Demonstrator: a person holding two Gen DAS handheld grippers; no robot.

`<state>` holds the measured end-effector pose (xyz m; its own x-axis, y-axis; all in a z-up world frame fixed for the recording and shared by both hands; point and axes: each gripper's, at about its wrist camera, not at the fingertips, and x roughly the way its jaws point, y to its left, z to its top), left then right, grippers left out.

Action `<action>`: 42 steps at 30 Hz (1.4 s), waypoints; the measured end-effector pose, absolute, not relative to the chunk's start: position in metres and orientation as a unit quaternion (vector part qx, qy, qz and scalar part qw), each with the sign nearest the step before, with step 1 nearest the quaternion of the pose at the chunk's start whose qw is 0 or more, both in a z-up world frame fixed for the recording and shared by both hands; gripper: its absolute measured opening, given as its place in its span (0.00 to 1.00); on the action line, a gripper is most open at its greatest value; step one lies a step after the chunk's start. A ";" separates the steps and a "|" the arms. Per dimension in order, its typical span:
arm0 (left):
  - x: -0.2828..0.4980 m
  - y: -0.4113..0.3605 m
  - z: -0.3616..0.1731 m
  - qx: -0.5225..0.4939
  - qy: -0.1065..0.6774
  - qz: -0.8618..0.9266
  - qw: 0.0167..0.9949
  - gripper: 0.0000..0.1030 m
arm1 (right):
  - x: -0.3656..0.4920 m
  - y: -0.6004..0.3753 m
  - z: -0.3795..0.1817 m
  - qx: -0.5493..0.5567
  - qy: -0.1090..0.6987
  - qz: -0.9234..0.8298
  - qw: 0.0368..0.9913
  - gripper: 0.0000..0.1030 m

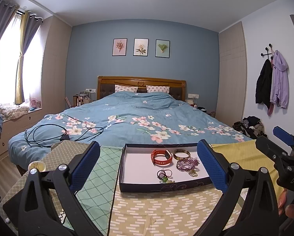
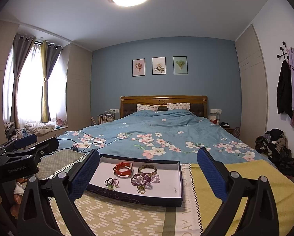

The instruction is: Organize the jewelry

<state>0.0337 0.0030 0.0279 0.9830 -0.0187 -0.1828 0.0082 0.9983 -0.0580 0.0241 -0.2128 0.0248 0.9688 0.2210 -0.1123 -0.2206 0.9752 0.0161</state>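
Observation:
A dark box lid with a white floor lies on the patterned tablecloth. Inside it are an orange watch, a brown bangle, a purple bead bracelet, dark hair ties and a small yellowish piece. My left gripper hangs open above the table in front of the lid, empty. My right gripper is open too, holding nothing, with the lid between and beyond its fingers. Each gripper shows at the edge of the other's view.
Table covered in yellow, green and beige cloths. Behind it is a bed with a blue floral quilt and a black cable. A small round jar sits at the table's left. A clothes pile lies on the floor at right.

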 end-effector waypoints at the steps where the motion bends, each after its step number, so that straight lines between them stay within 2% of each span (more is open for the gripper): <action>1: 0.034 0.003 0.028 -0.027 0.091 -0.006 0.995 0.94 | 0.025 -0.212 0.025 0.002 0.057 0.111 0.992 0.93; 42: 0.035 -0.003 0.028 -0.024 0.088 0.000 0.996 0.94 | 0.026 -0.211 0.024 -0.001 0.059 0.111 0.992 0.93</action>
<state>0.0346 -0.0029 0.0283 0.9844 -0.0048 -0.1757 -0.0038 0.9988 -0.0484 0.0259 -0.2114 0.0238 0.9683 0.2204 -0.1174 -0.2207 0.9753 0.0103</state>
